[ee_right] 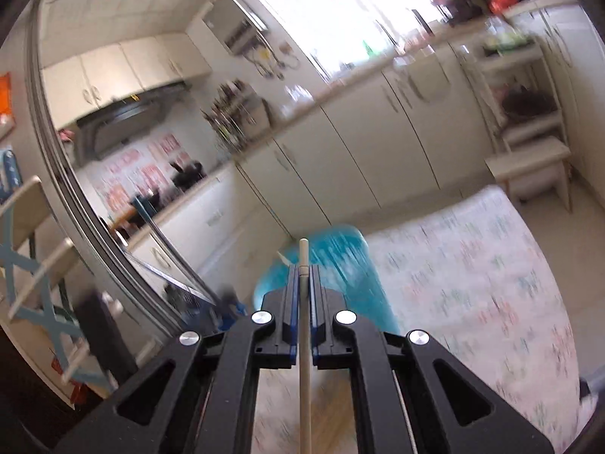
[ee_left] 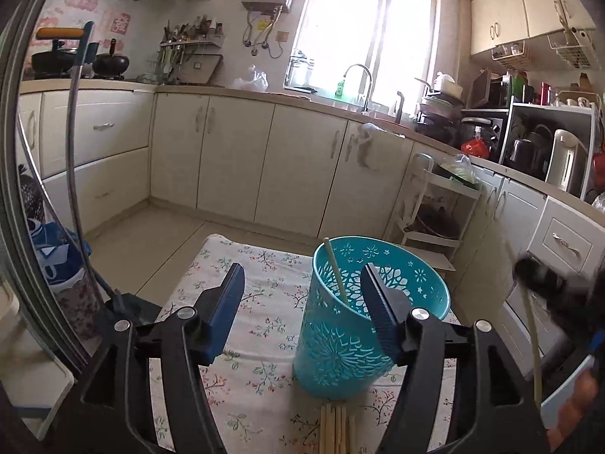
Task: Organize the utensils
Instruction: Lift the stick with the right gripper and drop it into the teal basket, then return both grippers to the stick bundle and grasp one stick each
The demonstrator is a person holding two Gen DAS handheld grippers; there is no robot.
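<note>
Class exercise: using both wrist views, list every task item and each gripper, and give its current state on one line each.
Left gripper: jaws open, nothing between them.
Right gripper: jaws shut on a chopstick.
Teal holder: upright on the floral cloth, one chopstick in the holder leaning on its rim.
Loose chopsticks: lying bundled on the cloth in front of the holder.

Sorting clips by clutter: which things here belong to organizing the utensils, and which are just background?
Part of the job:
- teal holder, one chopstick inside
- chopstick in the right gripper
- chopstick pile
- left gripper, open

Just lying about:
- faucet
- woks
- kettle
</note>
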